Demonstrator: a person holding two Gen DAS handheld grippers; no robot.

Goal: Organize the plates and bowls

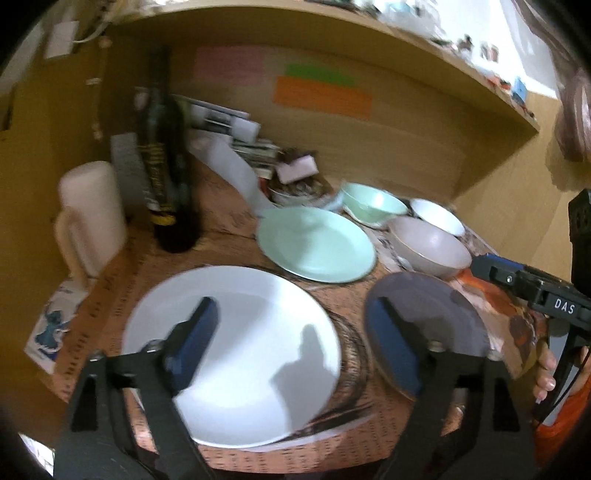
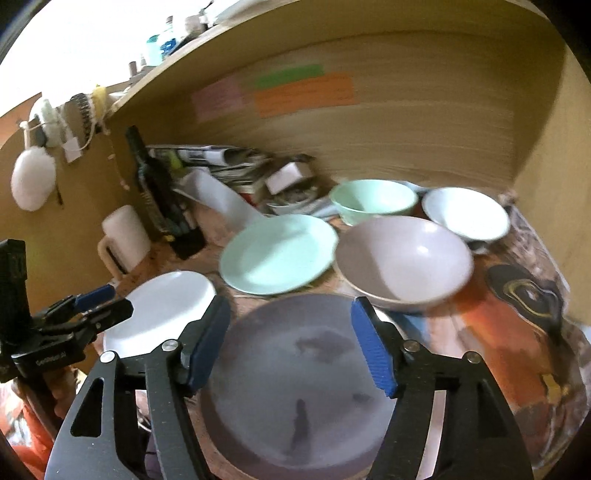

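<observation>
Three plates lie on the patterned table: a white plate (image 1: 236, 350), a mint plate (image 1: 316, 243) and a grey plate (image 1: 436, 314). Behind them stand a grey bowl (image 1: 430, 245), a mint bowl (image 1: 371, 203) and a white bowl (image 1: 437, 216). My left gripper (image 1: 295, 310) hangs open above the white plate's right edge, holding nothing. My right gripper (image 2: 290, 306) is open above the grey plate (image 2: 295, 387), also with nothing between its pads. From the right wrist, the grey bowl (image 2: 402, 262) sits just beyond that plate, and the left gripper (image 2: 99, 299) shows at the left.
A dark bottle (image 1: 166, 177) and a white mug (image 1: 92, 218) stand at the left. Papers and boxes (image 1: 236, 125) pile up at the back. A wooden shelf (image 1: 332, 33) overhangs the table, and a side panel (image 2: 546, 147) closes the right. A person's hand (image 1: 546, 369) grips the right tool.
</observation>
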